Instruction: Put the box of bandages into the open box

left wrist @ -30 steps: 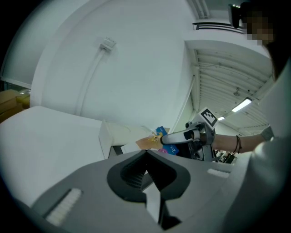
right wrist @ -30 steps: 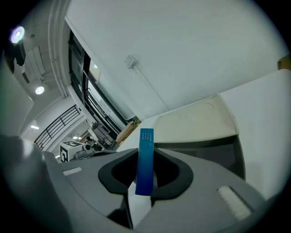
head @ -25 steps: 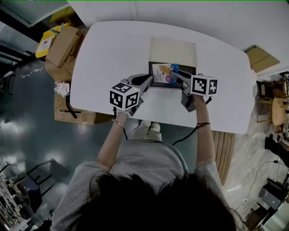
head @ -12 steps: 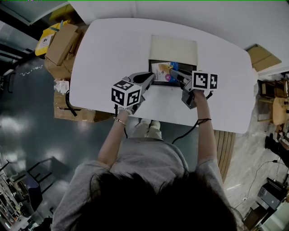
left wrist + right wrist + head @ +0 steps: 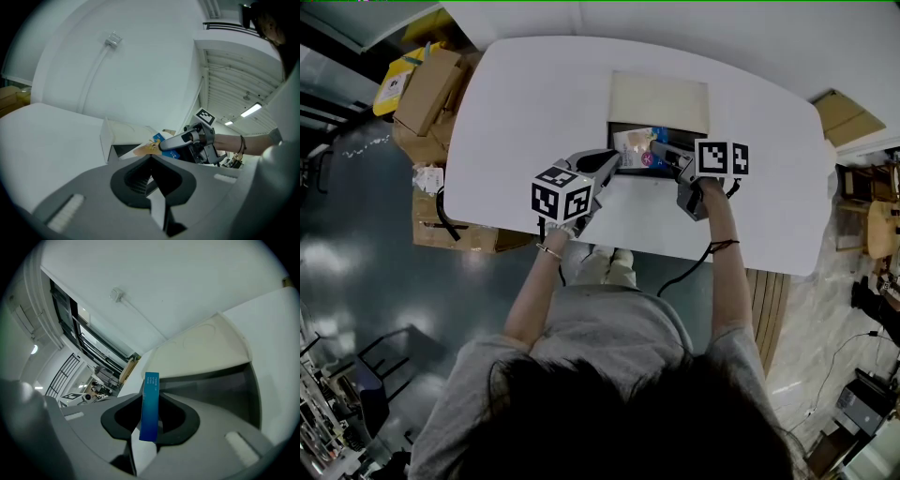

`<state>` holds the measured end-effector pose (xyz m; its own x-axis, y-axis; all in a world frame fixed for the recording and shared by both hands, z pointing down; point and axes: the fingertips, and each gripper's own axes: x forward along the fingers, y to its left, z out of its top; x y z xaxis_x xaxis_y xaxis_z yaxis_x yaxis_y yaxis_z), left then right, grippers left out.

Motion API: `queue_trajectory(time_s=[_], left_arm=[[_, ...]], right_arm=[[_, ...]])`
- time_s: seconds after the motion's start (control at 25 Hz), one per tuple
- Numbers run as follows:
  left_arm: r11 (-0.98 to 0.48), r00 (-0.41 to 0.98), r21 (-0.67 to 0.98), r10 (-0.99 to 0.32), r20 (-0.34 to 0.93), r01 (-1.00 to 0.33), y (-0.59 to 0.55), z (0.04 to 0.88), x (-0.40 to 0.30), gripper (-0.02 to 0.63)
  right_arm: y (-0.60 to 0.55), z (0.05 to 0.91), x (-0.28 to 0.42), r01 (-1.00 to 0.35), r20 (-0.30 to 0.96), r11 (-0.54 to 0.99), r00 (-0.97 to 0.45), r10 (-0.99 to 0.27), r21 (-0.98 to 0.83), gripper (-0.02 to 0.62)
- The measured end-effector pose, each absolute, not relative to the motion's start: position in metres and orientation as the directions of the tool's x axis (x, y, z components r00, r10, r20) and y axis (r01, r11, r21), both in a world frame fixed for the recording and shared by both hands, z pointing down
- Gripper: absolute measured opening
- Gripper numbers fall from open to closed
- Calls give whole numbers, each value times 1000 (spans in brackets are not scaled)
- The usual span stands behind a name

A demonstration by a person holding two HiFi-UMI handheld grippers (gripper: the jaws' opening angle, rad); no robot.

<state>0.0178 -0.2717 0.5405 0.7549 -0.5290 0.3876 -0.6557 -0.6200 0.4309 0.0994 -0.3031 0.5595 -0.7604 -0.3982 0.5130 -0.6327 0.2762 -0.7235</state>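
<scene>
The box of bandages (image 5: 636, 148), blue with an orange picture, is tilted over the mouth of the open box (image 5: 613, 139), whose pale lid (image 5: 660, 99) lies folded back. My right gripper (image 5: 657, 149) holds the bandage box by its near edge; its jaws are opening, with the blue edge (image 5: 151, 404) still upright between them above the open box's dark inside (image 5: 211, 380). My left gripper (image 5: 614, 157) is shut and empty beside the open box's left front corner. From the left gripper view, the bandage box (image 5: 157, 139) sticks out of the right gripper (image 5: 165, 146).
The white table (image 5: 534, 103) has rounded corners; its front edge runs just behind both grippers. Cardboard boxes (image 5: 431, 89) are stacked on the floor to the left. A cable (image 5: 684, 272) hangs from the right gripper.
My right gripper has carried the box of bandages forward, further over the open box's mouth. The left gripper has edged forward a little and stayed shut.
</scene>
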Motion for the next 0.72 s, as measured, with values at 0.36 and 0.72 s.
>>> queue_trajectory(time_s=[0.36,0.72], left_arm=[[-616,749,427,-534,392,-662,-273,540,16,-2],[-611,745,426,-538,395,-667,-276,542,13,-2]], right_arm=[[-308,567,104,-659,560,223,-738,-375,-718,118],[-312,578,107,-705,627,188,-699,-343,-684,155]])
